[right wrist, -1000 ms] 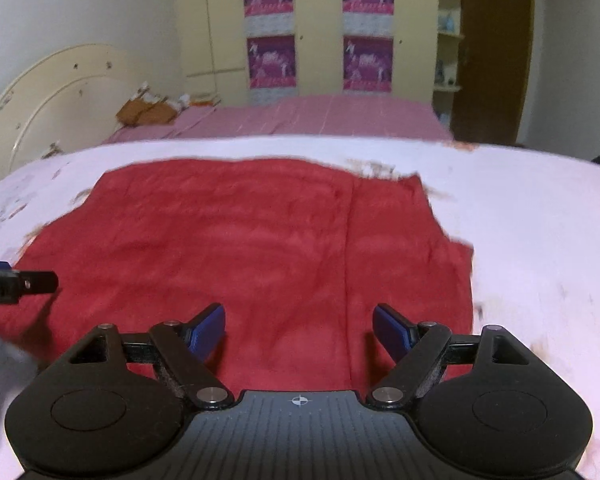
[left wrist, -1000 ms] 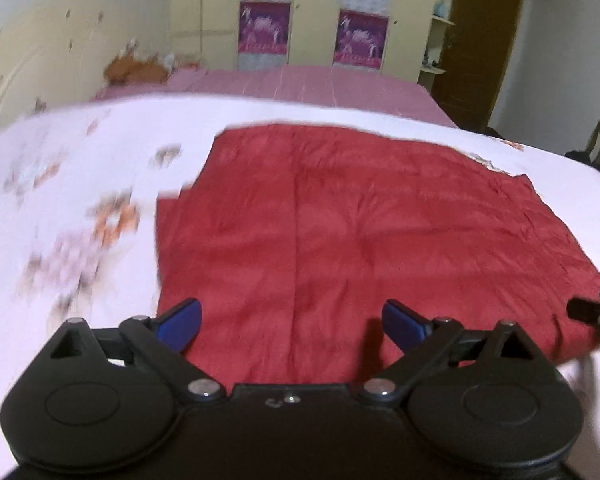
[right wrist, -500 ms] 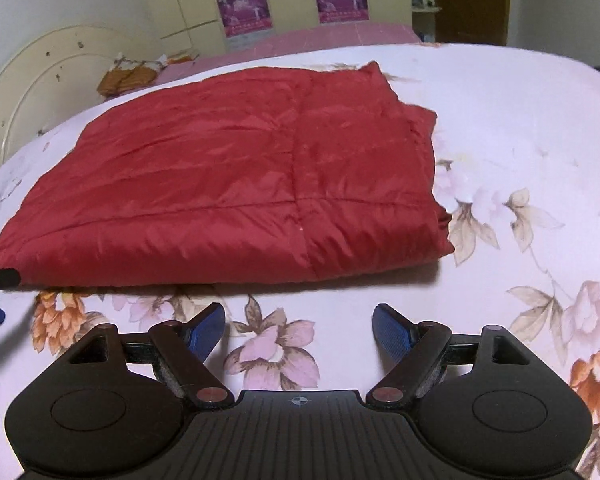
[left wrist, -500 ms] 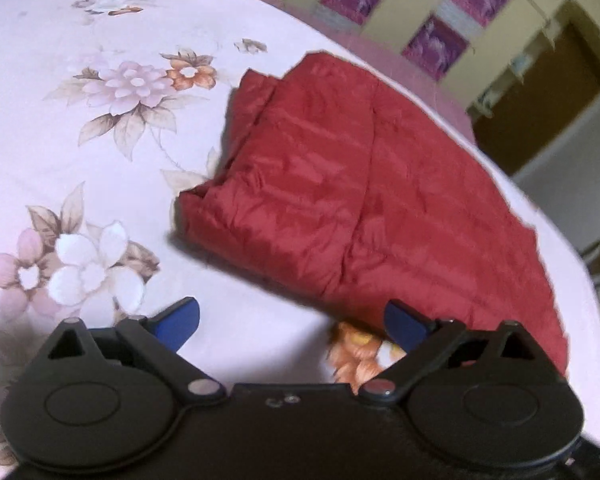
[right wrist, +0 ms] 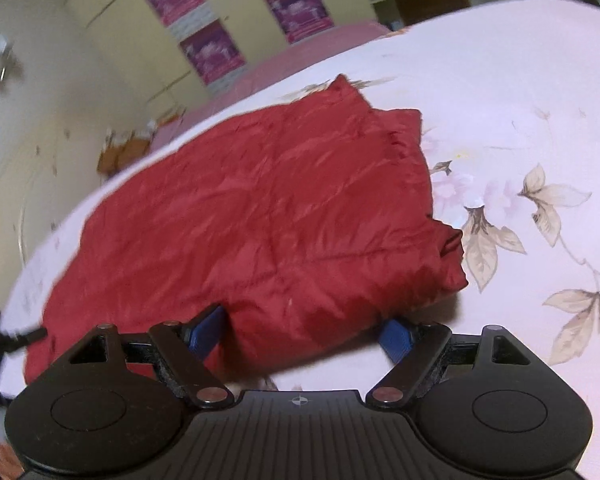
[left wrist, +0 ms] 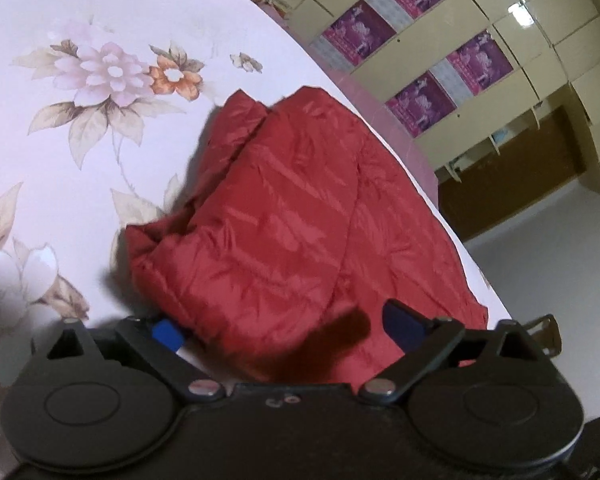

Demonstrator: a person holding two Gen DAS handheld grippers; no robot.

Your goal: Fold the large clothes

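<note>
**Both grippers at near edge of folded red garment**

Red quilted garment [left wrist: 300,220] lies folded on the floral bedsheet [left wrist: 80,80], near edge toward both cameras. Left gripper [left wrist: 284,326]: jaws wide but closing, garment's near corner between the blue pads [left wrist: 166,330], pads not pressing on it. Right gripper [right wrist: 304,330]: jaws spread, straddling the garment's near edge, no clamp visible (fabric sits between the pads, touching or not I can't tell). Both views tilted. Wardrobe [left wrist: 480,40] with purple posters beyond the bed.
</note>
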